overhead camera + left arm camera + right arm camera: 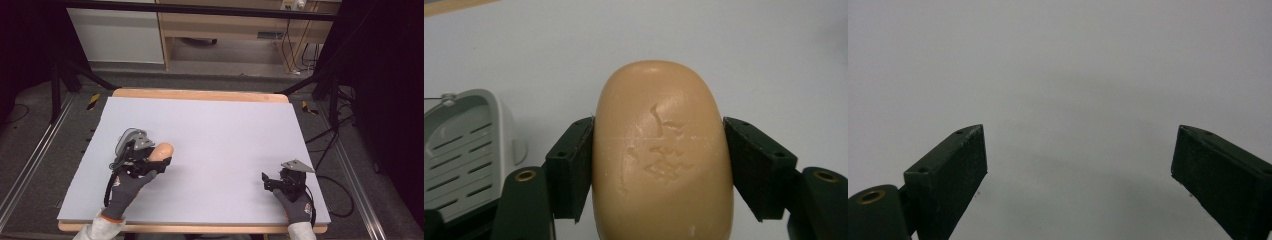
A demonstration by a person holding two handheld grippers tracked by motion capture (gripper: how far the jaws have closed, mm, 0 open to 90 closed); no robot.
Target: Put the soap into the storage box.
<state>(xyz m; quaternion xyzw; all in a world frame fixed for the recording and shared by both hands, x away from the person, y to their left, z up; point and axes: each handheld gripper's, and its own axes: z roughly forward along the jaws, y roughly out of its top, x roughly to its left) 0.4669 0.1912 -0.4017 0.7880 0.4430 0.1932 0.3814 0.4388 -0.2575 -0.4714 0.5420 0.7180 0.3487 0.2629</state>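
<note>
We look down on a pale grey table (210,130) with a wooden edge, and a person's 2 gloved hands come in from the bottom, each holding a black 2-jaw gripper.

The left gripper (159,161) sits toward the left side of the table, near the front. Its jaws are clamped on a bar of soap (161,150), tan and rounded, which sticks out past the jaws toward the table's middle. In the left gripper view, the bar of soap (659,150) is pressed between both black pads (574,167), one on each flank, and its top face carries shallow scratches and dents. Just beside the gripper, on its left in that view, lies a grey soap dish (464,150) with rows of drain slots. From above, the soap dish (131,139) lies on the table immediately behind the left gripper; we cannot tell whether they touch.

The right gripper (266,179) rests near the front right corner of the table, well apart from the soap. In the right gripper view, its jaws stand wide apart with bare grey table (1073,75) between them, grasping nothing.
</note>
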